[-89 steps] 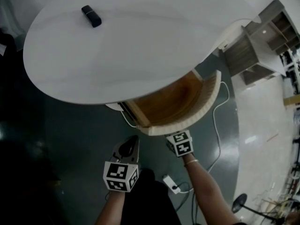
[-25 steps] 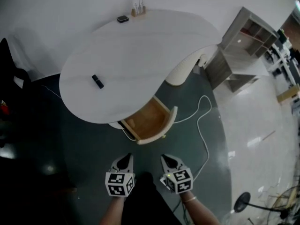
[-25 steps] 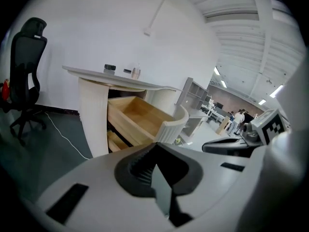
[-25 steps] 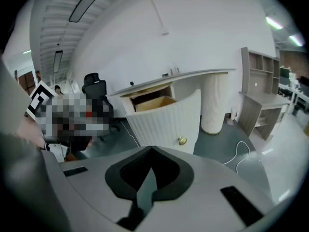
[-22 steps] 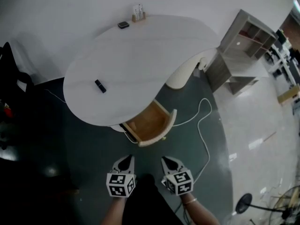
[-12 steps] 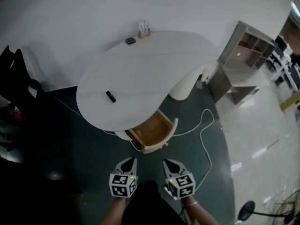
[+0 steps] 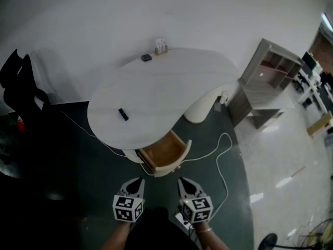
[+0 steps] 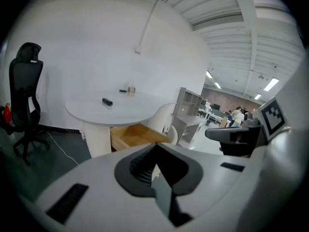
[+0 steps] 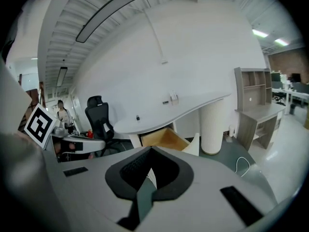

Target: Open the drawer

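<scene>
The drawer (image 7: 165, 152) sticks out, open, under the table's (image 7: 166, 82) near edge. The left tongs (image 7: 136, 183) and right tongs (image 7: 184, 183) are pinched together, holding nothing, well away. Best leave the drawer alone.

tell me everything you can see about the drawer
The drawer stands open, pulled out from under the near edge of the white table. Its inside looks like light brown wood, and nothing shows in it. Its front panel is pale and curved, matching the table's rounded edge.
</scene>
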A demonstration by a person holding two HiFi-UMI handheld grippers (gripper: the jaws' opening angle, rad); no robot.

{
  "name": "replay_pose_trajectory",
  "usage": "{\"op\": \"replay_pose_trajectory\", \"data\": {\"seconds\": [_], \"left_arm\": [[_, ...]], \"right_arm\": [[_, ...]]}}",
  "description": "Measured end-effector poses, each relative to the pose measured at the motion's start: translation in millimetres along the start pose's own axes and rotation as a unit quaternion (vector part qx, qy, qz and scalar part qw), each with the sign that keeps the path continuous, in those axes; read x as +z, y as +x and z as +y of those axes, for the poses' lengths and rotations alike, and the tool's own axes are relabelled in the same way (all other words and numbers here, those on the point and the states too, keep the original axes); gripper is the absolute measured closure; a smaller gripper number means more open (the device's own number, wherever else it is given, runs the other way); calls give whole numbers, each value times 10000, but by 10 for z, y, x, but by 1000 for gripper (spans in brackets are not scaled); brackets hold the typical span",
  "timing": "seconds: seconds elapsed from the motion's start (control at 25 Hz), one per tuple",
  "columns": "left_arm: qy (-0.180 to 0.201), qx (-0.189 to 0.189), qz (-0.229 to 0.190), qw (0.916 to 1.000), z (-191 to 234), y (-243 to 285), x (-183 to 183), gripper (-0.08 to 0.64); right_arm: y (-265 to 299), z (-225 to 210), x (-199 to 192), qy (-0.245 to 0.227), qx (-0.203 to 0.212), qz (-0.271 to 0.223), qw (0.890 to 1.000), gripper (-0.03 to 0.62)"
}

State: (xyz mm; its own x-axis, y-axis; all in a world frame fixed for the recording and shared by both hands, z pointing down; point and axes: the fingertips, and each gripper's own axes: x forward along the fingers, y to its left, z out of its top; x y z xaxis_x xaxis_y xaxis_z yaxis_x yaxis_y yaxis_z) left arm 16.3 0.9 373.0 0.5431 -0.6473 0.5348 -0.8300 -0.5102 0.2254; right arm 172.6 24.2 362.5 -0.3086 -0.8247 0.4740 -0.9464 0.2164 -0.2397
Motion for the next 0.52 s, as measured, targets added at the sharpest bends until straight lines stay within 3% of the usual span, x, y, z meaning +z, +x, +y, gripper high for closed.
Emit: {"op": "replay_pose_trajectory", "data": {"seconds": [0.52], "left_arm": [[149,89,-756,9970,-142,-340,530,558]], "right_arm": [[-343,16,374,-34,121,-651,9978,591]]}}
